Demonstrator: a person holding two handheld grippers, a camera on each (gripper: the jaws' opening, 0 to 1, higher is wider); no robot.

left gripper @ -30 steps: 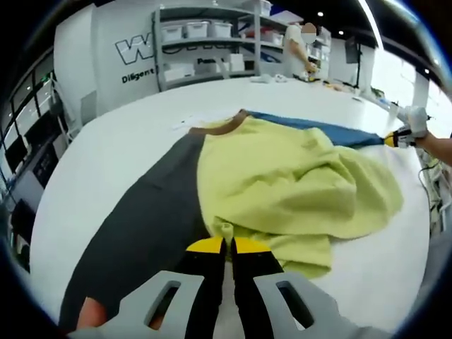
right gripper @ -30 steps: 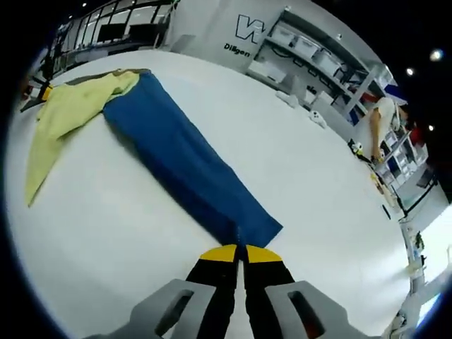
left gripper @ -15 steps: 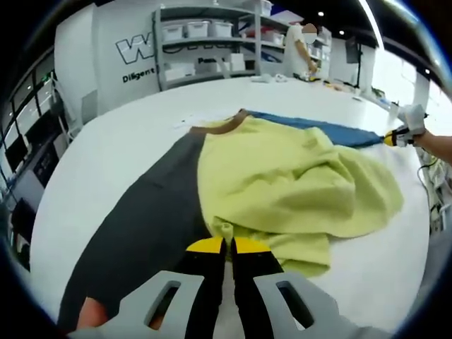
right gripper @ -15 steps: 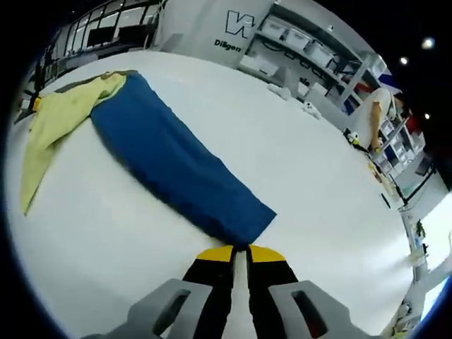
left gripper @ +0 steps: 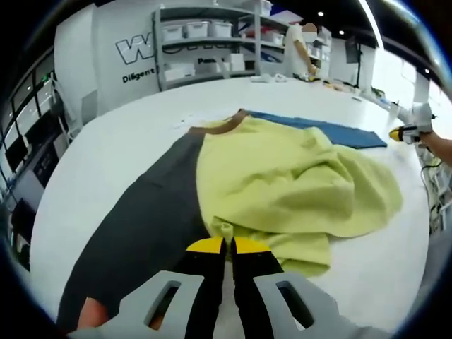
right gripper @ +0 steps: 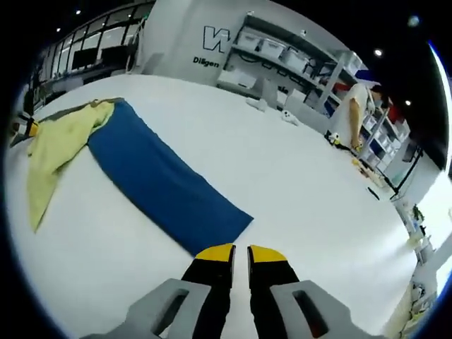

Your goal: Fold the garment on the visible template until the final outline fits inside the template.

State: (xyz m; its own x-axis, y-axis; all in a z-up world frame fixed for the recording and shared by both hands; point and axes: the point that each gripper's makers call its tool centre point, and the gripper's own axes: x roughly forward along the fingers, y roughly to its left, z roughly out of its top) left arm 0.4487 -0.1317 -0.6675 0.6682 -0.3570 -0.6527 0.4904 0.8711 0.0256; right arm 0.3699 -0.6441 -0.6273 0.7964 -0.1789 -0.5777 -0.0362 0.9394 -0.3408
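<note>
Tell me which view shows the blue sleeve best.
The right gripper view: the blue sleeve lies flat and full-length on the white table, ahead of the right gripper. The left gripper view catches only a thin far strip beyond the yellow body.

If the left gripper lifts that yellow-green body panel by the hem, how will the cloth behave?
Probably floppy: the yellow-green panel already lies in soft rumples and folds. It would likely drape and sag from the left gripper rather than hold its shape. Pushed, it would probably bunch; the blue sleeve lies flat on the table.
</note>
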